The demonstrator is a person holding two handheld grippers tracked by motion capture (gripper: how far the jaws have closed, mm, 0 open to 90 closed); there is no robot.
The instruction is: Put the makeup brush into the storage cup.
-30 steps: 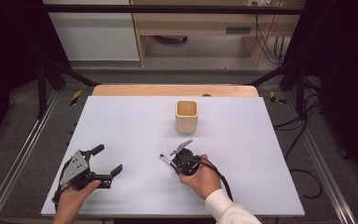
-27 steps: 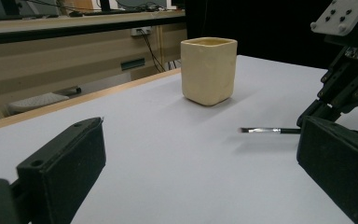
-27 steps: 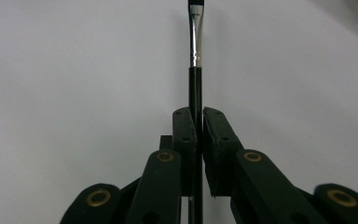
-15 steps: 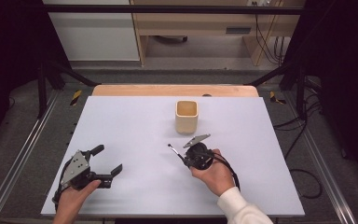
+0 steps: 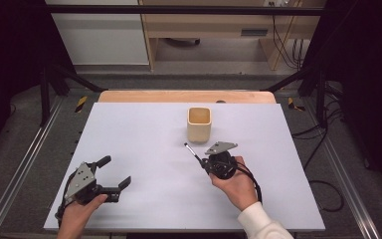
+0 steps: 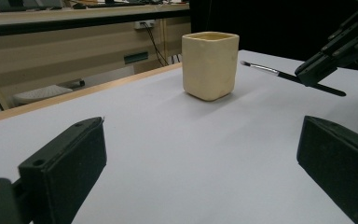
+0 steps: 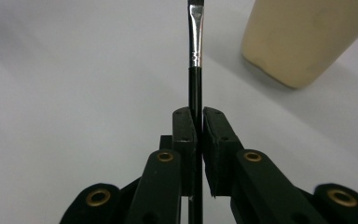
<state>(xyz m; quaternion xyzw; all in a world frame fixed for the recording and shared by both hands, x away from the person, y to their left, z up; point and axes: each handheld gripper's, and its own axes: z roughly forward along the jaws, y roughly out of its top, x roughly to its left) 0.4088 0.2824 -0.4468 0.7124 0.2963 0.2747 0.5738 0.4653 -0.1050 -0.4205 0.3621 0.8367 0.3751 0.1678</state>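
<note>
Since a second ago the right tool has carried the paintbrush up off the surface and toward 1 o'clock, so that the bristle tip, which lay near the middle of the surface, now points toward 11 o'clock just short of the cup; the left tool has kept its place near the 7 o'clock corner. The right tool's jaws are pressed together on the brush's black handle, as the right gripper view shows, with the metal ferrule and bristles sticking out ahead of them and the cup's wall at 1 o'clock of the tip. The left tool's jaws stand wide apart with nothing between them, and in the left gripper view the cup stands beyond them with the brush held level, above the surface, at its 3 o'clock. Bare surface lies open on every side of the cup, widest toward 9 o'clock, and the wooden far edge runs behind it at 12 o'clock. The cup stands upright, mouth up; its inside looks bare as far as the high view reaches.
</note>
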